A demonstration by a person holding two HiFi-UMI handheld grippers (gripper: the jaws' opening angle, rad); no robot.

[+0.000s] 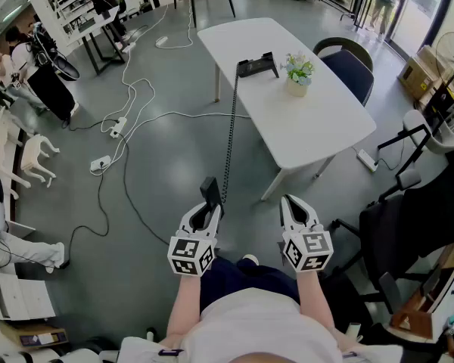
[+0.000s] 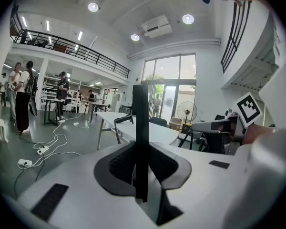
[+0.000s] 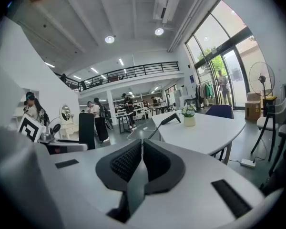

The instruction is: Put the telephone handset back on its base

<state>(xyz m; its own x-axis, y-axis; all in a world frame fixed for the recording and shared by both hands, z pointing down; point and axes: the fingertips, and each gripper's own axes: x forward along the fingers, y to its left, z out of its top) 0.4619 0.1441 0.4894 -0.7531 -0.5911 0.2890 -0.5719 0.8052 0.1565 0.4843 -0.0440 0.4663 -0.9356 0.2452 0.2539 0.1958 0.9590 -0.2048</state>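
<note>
Head view: my left gripper (image 1: 209, 206) holds the handset (image 1: 210, 190) near me; its cord (image 1: 231, 127) runs to the base (image 1: 257, 66) on the far table (image 1: 325, 119). Left gripper view: jaws narrow, pinching the handset upright. Right gripper view: right gripper (image 3: 142, 150) closed, empty.

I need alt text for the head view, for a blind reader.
The left tool grips a black handset, whose coiled cord stretches to the base on a white table ahead. The right tool is shut and empty.

One handset (image 1: 210, 190), seemingly one base (image 1: 256, 66)
</note>
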